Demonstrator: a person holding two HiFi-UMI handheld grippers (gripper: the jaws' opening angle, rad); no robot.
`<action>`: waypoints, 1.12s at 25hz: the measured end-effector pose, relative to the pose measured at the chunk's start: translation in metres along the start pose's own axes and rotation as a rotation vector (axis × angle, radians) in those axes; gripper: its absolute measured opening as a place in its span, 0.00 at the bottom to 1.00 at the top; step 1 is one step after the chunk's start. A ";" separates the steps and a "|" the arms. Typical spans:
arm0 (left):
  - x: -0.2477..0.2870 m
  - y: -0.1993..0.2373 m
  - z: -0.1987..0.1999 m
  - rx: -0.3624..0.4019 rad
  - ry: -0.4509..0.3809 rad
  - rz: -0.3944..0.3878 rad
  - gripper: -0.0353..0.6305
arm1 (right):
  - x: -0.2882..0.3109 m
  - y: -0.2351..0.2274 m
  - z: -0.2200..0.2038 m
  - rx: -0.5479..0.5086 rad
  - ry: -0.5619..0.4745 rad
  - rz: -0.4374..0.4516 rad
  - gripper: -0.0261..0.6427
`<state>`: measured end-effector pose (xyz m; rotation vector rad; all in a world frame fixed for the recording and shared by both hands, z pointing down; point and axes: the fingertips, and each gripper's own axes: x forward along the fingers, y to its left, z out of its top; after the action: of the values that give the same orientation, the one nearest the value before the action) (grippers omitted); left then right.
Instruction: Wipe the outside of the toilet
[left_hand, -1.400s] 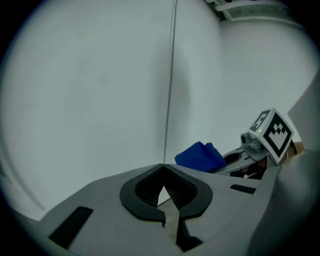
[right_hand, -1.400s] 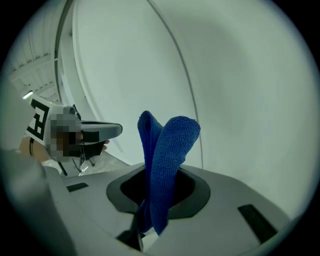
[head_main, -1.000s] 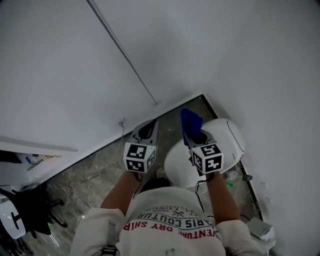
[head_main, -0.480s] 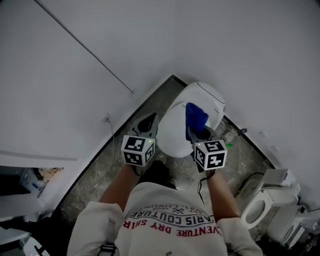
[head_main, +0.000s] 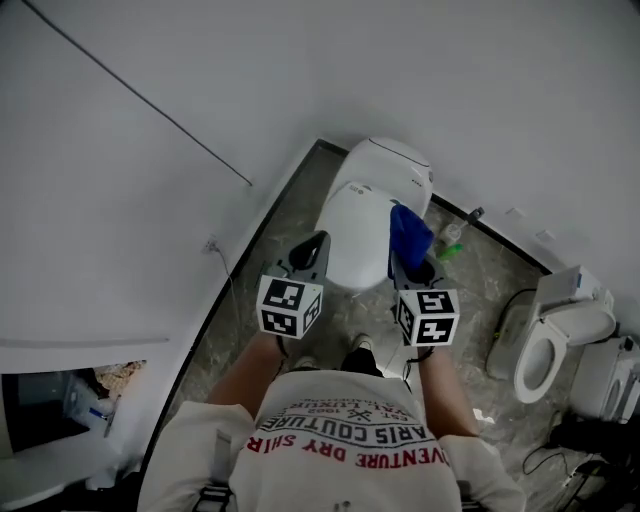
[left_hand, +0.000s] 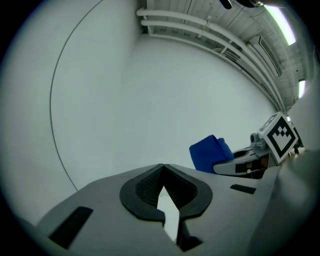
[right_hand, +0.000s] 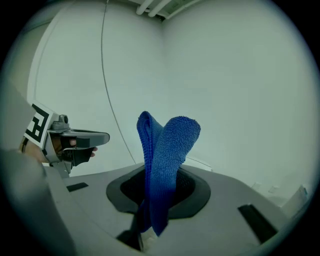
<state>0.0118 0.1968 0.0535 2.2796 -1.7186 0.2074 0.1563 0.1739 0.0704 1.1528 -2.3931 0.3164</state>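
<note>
A white toilet (head_main: 362, 232) with its lid down stands by the wall, in front of me in the head view. My right gripper (head_main: 411, 267) hovers over the toilet's right side, shut on a folded blue cloth (head_main: 410, 233) that sticks up from the jaws. The right gripper view shows the cloth (right_hand: 166, 150) pinched upright in that gripper (right_hand: 159, 192). My left gripper (head_main: 316, 243) is held just left of the bowl, above the floor. Its jaws (left_hand: 162, 169) meet at the tips with nothing between them. Neither gripper touches the toilet.
A second white toilet (head_main: 556, 338) with an open seat stands at the right. A small green bottle (head_main: 450, 246) lies on the grey stone floor (head_main: 285, 215) beside the first toilet. White walls close in behind and to the left. A thin cable (head_main: 222, 262) hangs at the left wall.
The view has swung right: the toilet sits higher and further left in the frame, and a second toilet has come into view. Both grippers stay held out, the cloth still gripped.
</note>
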 end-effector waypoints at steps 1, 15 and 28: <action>-0.007 0.004 0.000 0.005 -0.005 -0.015 0.06 | -0.004 0.005 -0.003 0.025 -0.005 -0.032 0.15; -0.090 0.045 -0.018 0.066 -0.030 -0.192 0.06 | -0.056 0.084 -0.055 0.233 -0.024 -0.332 0.15; -0.127 -0.006 -0.016 0.061 -0.067 -0.213 0.06 | -0.120 0.087 -0.071 0.201 -0.031 -0.358 0.15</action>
<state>-0.0170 0.3195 0.0325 2.5188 -1.5032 0.1424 0.1745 0.3375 0.0714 1.6573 -2.1607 0.4266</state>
